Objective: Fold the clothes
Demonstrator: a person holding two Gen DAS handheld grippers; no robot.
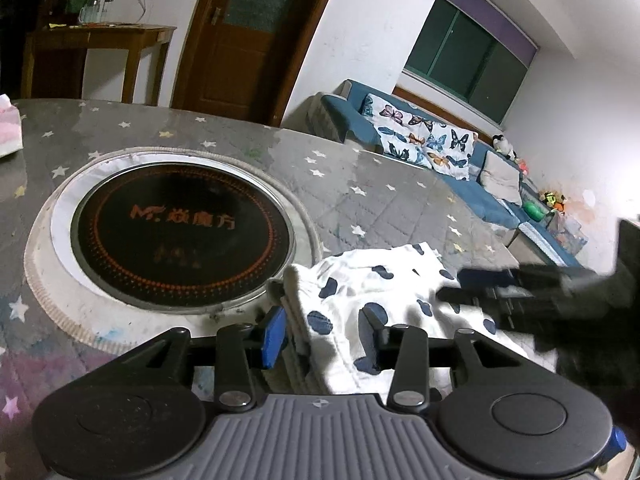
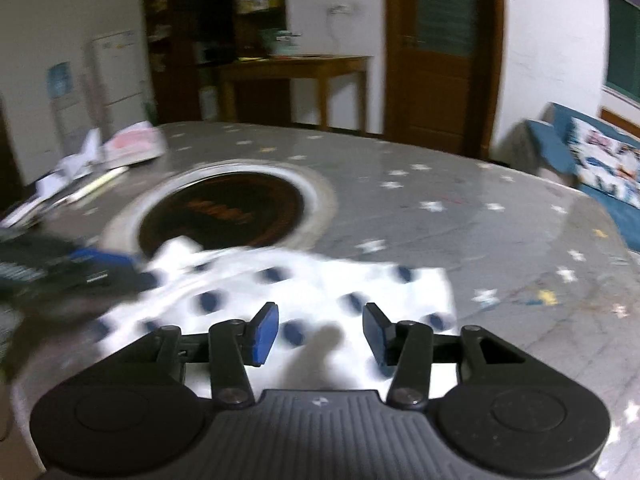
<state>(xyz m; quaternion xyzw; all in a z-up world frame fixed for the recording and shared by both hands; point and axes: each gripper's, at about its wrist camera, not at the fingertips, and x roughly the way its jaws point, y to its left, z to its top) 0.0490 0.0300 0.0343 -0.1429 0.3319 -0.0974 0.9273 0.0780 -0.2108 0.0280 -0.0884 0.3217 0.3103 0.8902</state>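
Observation:
A white garment with dark blue spots (image 1: 372, 300) lies bunched on the grey star-patterned tablecloth (image 1: 360, 184), beside the round cooktop. My left gripper (image 1: 326, 334) is open, its blue pads wide apart over the garment's folded left edge. My right gripper shows blurred at the right of the left wrist view (image 1: 520, 292), over the garment. In the right wrist view the garment (image 2: 320, 292) lies spread and blurred; my right gripper (image 2: 320, 334) is open just above it, holding nothing. My left gripper (image 2: 80, 268) appears blurred at the garment's left end.
A round black induction cooktop (image 1: 182, 236) with a white rim is set in the table. A pink tissue box (image 1: 8, 128) and papers (image 2: 80, 160) lie at the table's far side. A blue sofa (image 1: 460, 160) with cushions stands beyond the table; a wooden side table (image 2: 296, 68) and door stand behind.

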